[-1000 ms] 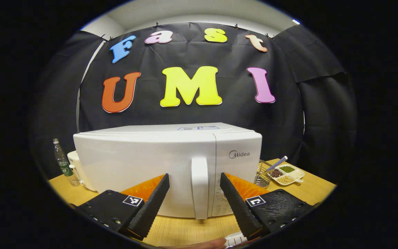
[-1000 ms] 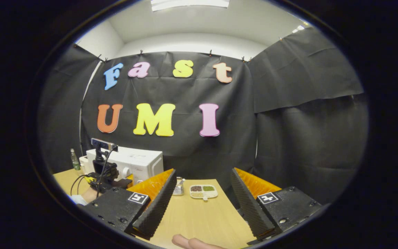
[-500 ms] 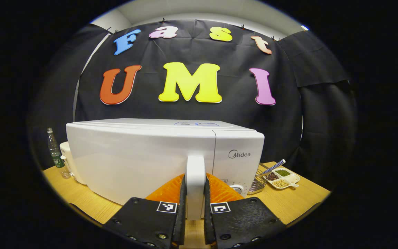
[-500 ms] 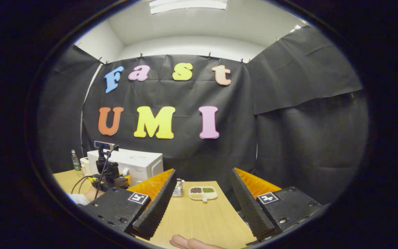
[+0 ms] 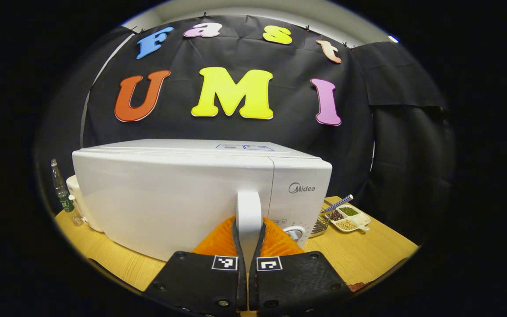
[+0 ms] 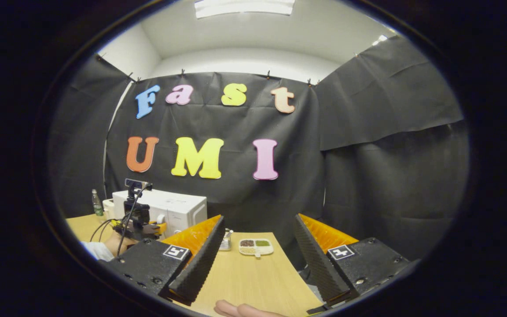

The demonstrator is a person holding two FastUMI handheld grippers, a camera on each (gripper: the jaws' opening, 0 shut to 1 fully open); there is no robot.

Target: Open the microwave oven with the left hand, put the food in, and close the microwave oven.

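A white microwave [image 5: 170,193] stands on the wooden table [image 5: 368,251], its door looking closed. My left gripper [image 5: 248,231] is shut on the door's upright white handle [image 5: 248,209], one finger on each side of it. In the right gripper view the microwave [image 6: 183,209] sits far off at the left, with the left gripper [image 6: 148,228] and the hand [image 6: 113,242] holding it at its front. My right gripper [image 6: 259,219] hangs open over the table with nothing between its fingers. A white divided dish of beans and grains [image 5: 350,218] [image 6: 255,246] lies right of the microwave.
A wire basket [image 5: 320,224] [image 6: 225,240] stands between the microwave and the dish. A plastic bottle [image 5: 62,196] [image 6: 96,202] and a white appliance [image 5: 75,198] are left of the microwave. A person's fingertips [image 6: 240,310] show at the bottom edge.
The left gripper moved in and went from open to shut on the door handle, then tightened. The right gripper stayed open and barely moved.
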